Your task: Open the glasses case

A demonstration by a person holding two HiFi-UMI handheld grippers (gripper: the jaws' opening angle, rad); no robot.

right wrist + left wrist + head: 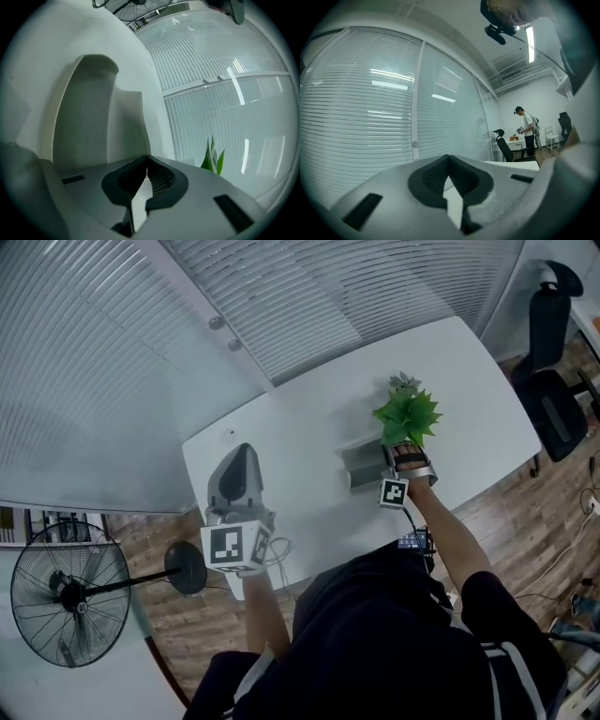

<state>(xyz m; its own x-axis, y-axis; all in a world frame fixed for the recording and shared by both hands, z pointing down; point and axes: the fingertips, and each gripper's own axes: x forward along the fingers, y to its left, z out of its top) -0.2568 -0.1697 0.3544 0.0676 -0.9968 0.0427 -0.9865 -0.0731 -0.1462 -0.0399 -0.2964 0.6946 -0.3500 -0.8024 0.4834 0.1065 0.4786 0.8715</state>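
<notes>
A grey glasses case [359,468] lies open on the white table [300,437], just left of a potted plant. In the right gripper view its grey felt lining [82,117] and pale upright wall fill the space just beyond the jaws. My right gripper [389,457] sits at the case's right end, pointing down at it. Its jaws are shut tip to tip [147,158] and I see nothing between them. My left gripper [245,450] hovers over the table's left part, well clear of the case. It points level at the blinds, jaws shut [449,158] on nothing.
A green potted plant [408,412] stands right behind my right gripper and partly hides it. A glass wall with blinds [281,306] runs along the table's far side. A floor fan [66,592] stands at the left, and office chairs [553,352] at the right.
</notes>
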